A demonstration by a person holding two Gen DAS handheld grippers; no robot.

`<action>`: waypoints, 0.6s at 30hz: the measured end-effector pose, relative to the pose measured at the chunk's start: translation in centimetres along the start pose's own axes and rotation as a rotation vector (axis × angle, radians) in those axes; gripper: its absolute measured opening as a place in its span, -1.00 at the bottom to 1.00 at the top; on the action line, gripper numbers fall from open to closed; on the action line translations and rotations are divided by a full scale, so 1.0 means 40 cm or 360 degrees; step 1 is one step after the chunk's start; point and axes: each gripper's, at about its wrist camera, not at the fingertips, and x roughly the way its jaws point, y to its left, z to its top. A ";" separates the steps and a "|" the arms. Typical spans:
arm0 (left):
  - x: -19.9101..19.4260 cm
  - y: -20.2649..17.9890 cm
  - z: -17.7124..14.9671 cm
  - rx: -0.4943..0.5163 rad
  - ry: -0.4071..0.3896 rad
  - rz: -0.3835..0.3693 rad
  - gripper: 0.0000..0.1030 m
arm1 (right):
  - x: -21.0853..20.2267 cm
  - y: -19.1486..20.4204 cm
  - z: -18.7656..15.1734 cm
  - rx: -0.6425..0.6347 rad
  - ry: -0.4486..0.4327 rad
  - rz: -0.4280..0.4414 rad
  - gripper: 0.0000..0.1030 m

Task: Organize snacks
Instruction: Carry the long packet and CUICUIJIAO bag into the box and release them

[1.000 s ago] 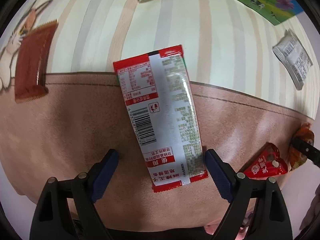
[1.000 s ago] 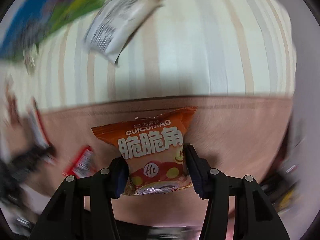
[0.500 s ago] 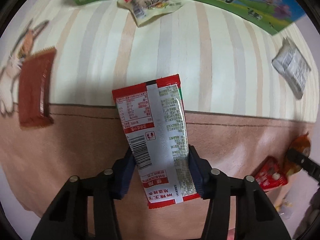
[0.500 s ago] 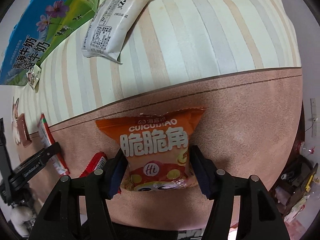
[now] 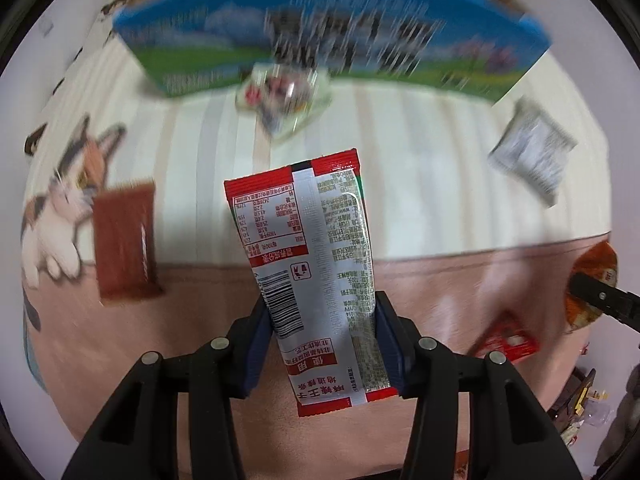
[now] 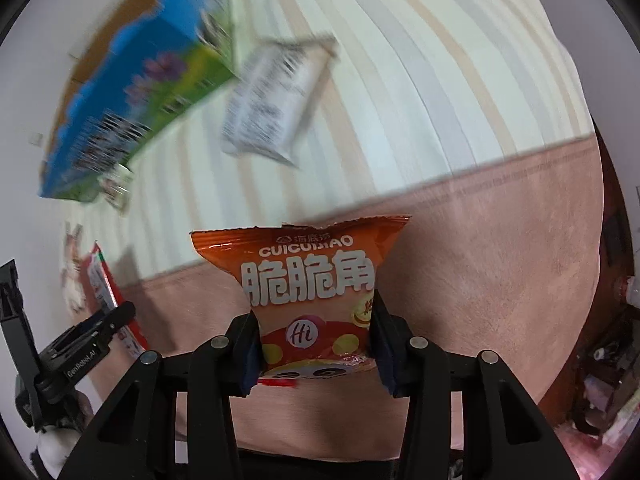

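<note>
Here the left tongs [image 5: 324, 344] clench a red-and-silver foil sachet [image 5: 312, 264], and the right tongs [image 6: 316, 344], just tightened, clench an orange crisp packet [image 6: 308, 276], both clear of the striped bed cover [image 5: 420, 168]. Step: carrying. Next, probably, release into the blue-and-green carton [image 5: 328, 36] beyond.

Both views are evenly and softly lit, with no hard shadows; the fisheye bends the striped bedding [image 5: 400, 152] and darkens the corners. Motion blur smears the blue box [image 5: 328, 36] and white packet [image 6: 280, 100]; the red sachet [image 5: 312, 264] stays sharp, its foil showing mild glare.
</note>
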 end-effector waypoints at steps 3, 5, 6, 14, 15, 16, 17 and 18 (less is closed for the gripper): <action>-0.070 -0.009 0.020 0.0012 -0.0087 -0.0057 -0.12 | -0.057 0.055 0.026 -0.0034 -0.0066 0.0073 -0.07; -0.125 -0.008 0.044 0.0019 -0.0161 -0.0094 -0.12 | -0.095 0.097 0.043 -0.0072 -0.0108 0.0118 -0.07; -0.150 -0.010 0.059 0.0021 -0.0195 -0.0107 -0.12 | -0.116 0.117 0.057 -0.0091 -0.0132 0.0144 -0.07; -0.283 0.033 0.318 0.0062 -0.0379 -0.0074 -0.12 | -0.240 0.297 0.207 -0.0292 -0.0276 0.0236 -0.07; -0.284 0.031 0.350 0.0060 -0.0401 -0.0051 -0.12 | -0.250 0.324 0.236 -0.0318 -0.0299 0.0235 -0.07; -0.283 0.038 0.382 0.0064 -0.0416 -0.0032 -0.12 | -0.259 0.347 0.265 -0.0338 -0.0322 0.0231 -0.07; -0.285 0.043 0.414 0.0073 -0.0419 -0.0009 -0.12 | -0.248 0.378 0.293 -0.0350 -0.0331 0.0228 -0.07; -0.287 0.053 0.446 0.0062 -0.0415 0.0003 -0.12 | -0.244 0.400 0.329 -0.0357 -0.0340 0.0229 -0.07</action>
